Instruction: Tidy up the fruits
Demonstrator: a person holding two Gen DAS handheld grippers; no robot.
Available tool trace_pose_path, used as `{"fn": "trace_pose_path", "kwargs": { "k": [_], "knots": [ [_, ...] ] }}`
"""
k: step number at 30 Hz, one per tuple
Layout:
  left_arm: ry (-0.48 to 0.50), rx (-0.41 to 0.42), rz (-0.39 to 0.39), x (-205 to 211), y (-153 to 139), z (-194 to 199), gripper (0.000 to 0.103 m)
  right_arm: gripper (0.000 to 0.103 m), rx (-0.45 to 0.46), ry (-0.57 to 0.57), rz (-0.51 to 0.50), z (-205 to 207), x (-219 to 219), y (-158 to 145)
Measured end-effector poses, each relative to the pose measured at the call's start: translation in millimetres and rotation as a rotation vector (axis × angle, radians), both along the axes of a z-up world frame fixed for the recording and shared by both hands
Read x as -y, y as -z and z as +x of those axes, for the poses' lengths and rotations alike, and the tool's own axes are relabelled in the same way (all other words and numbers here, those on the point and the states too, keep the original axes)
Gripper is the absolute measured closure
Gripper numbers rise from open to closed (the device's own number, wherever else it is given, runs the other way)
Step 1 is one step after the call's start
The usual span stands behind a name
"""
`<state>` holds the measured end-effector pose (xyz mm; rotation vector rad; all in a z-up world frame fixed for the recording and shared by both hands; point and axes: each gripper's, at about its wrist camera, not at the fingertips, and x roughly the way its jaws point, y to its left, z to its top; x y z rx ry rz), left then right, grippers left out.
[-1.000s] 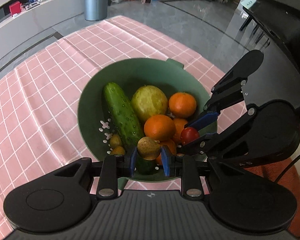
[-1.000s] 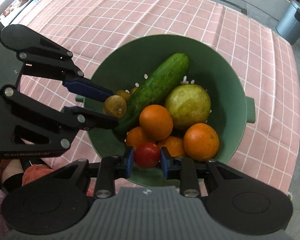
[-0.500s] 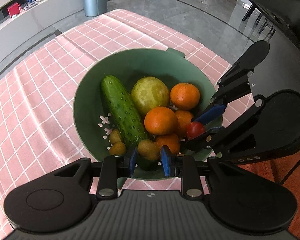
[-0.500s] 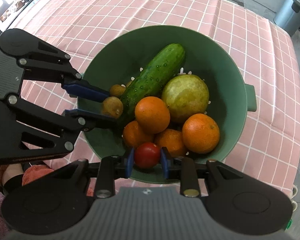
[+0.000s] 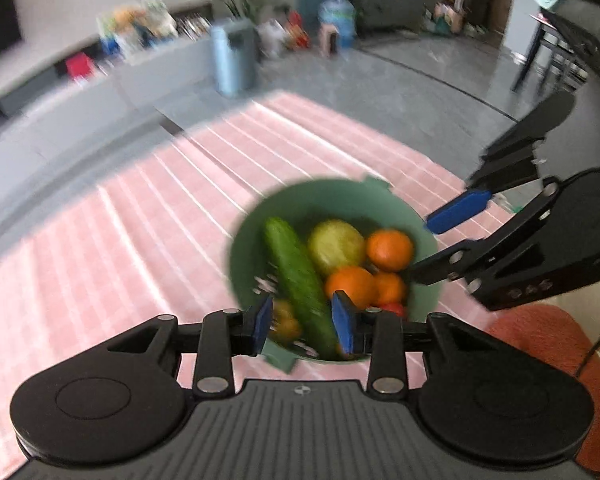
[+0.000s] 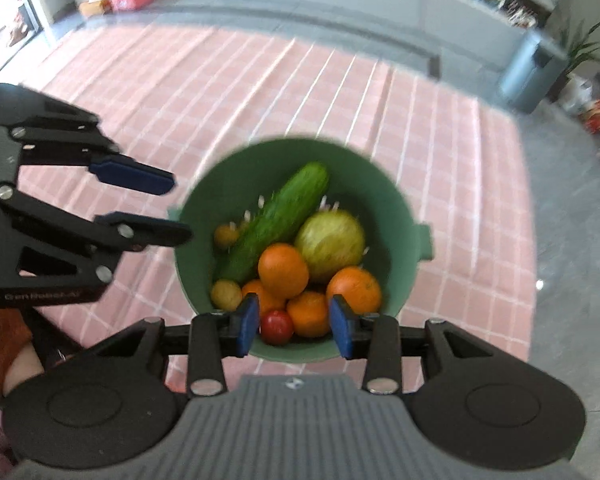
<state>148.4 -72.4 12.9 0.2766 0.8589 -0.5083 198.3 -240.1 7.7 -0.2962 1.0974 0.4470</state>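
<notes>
Left wrist view: your left gripper (image 5: 305,322) is now standing open and empty; half a second ago it was pinching a small yellow-brown fruit. It is sitting higher and farther back from the bowl (image 5: 380,194) than before. Your right gripper (image 5: 440,244) is hanging open over the bowl's right rim. The cucumber (image 5: 300,280) is lying in the bowl, long axis running from far-left to near-right. The view is blurring.

Right wrist view: your right gripper (image 6: 294,326) is gaping wide, holding nothing; the tomato (image 6: 277,327) it was clamping is now lying in the bowl (image 6: 396,216) beside the oranges (image 6: 283,269). The cucumber (image 6: 278,222) is pointing up-right.
</notes>
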Motion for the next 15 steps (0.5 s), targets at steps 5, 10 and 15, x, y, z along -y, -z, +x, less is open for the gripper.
{"fn": "trace_pose_path", "kwargs": {
  "k": [5, 10, 15],
  "knots": [
    [-0.094, 0.133, -0.044, -21.8, -35.0, -31.2, 0.052, 0.049, 0.162, 0.076, 0.052, -28.8, -1.7, -41.1],
    [-0.174, 0.253, -0.107, -40.0, -56.0, -72.0, 0.040, 0.037, 0.355, 0.155, 0.114, -68.4, -9.9, -67.7],
    [-0.263, 0.362, -0.124, -49.8, -61.8, -104.0, 0.026, 0.029, 0.497, 0.245, 0.196, -120.1, -17.3, -73.6]
  ]
}}
